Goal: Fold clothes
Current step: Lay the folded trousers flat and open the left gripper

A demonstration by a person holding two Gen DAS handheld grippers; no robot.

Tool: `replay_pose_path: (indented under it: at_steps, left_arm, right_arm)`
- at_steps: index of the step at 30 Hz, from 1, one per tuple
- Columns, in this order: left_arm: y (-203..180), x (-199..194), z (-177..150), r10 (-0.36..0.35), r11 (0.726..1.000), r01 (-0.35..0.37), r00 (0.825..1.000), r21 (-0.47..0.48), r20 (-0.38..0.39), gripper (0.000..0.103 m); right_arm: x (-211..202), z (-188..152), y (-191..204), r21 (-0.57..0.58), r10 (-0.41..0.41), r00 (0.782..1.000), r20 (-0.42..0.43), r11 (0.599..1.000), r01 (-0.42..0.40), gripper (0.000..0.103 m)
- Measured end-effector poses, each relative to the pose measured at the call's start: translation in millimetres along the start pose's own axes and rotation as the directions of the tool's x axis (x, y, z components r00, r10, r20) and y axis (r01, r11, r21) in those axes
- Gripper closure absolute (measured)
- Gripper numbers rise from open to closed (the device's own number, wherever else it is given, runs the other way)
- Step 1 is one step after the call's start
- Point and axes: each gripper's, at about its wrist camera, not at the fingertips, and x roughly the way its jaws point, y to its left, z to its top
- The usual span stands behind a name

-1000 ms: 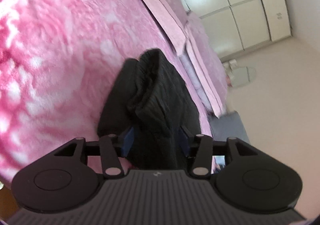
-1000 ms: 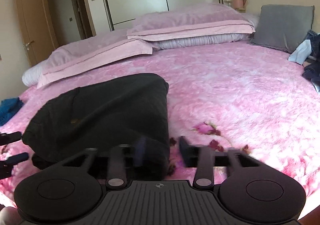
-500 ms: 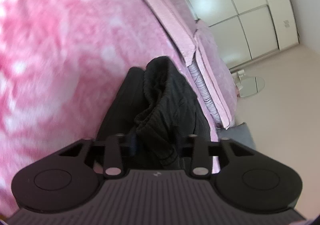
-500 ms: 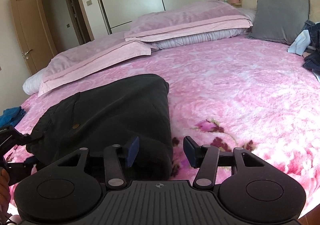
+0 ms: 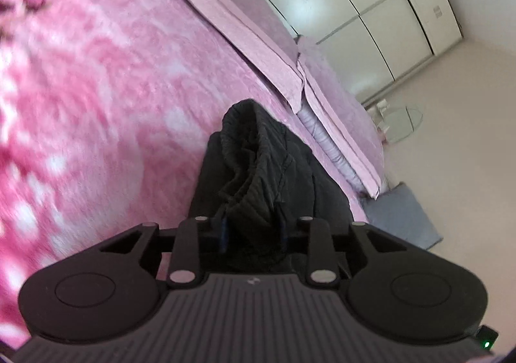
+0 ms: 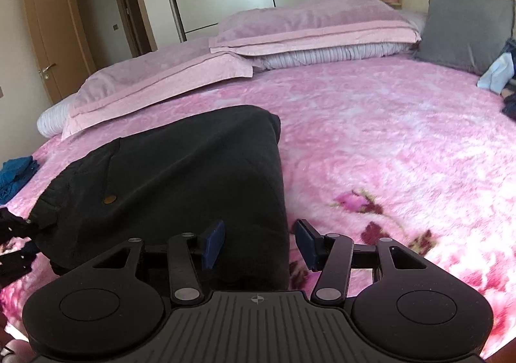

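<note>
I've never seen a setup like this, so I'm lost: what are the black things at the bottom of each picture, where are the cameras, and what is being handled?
No robot here: a person holds a two-finger gripper in each hand, each with a wide-angle camera looking along its fingers.

The tilted picture is from the left gripper. Its jaws are opening slightly, with a bunched elastic edge of the black garment between the blue pads.

The level picture is from the right gripper. It is open, straddling the garment's near corner without squeezing it.

The garment lies folded on a pink blanket covering a bed, with pillows, a grey cushion and other clothes at both edges.
</note>
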Motion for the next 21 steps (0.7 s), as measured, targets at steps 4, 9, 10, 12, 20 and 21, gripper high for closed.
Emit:
replay_pose_path:
  at_steps: [4,9,10,12,20,21]
  left_arm:
    - [-21.3,-36.5,12.3,0.066,0.986,-0.079,0.994,0.150,0.086,0.083]
    - [-59.8,-46.3,9.3,0.005,0.937,-0.026,0.998,0.350,0.061,0.089]
    - [-63.3,-36.3,5.8,0.032,0.919,-0.043,0.999,0.391,0.035,0.089]
    - [-57.8,-15.6,-2.4,0.089,0.898,-0.080,0.996,0.432,0.001,0.092]
    - [-47.1,-12.2,-5.9,0.201,0.892,-0.174,0.979,0.417,-0.022,0.095]
    - [-49.5,-19.0,-5.8,0.209,0.889,-0.183,0.978,0.420,-0.016,0.095]
  right_arm:
    - [-17.1,-0.2,-3.5,-0.010,-0.011,0.999,0.035,1.000,0.011,0.050]
    - [-26.8,-1.3,7.7,-0.055,0.037,0.997,0.064,0.998,-0.033,0.050]
    - [-24.6,-2.2,14.0,-0.077,0.044,0.997,0.058,0.996,-0.039,0.050]
    - [-16.6,-6.4,21.5,-0.108,0.049,0.998,0.035,0.993,-0.045,0.050]
    - [-0.7,-7.3,13.4,-0.054,0.020,0.999,-0.041,0.998,-0.023,0.051]
    - [-8.8,-6.8,14.8,-0.055,0.016,1.000,-0.019,0.998,-0.017,0.051]
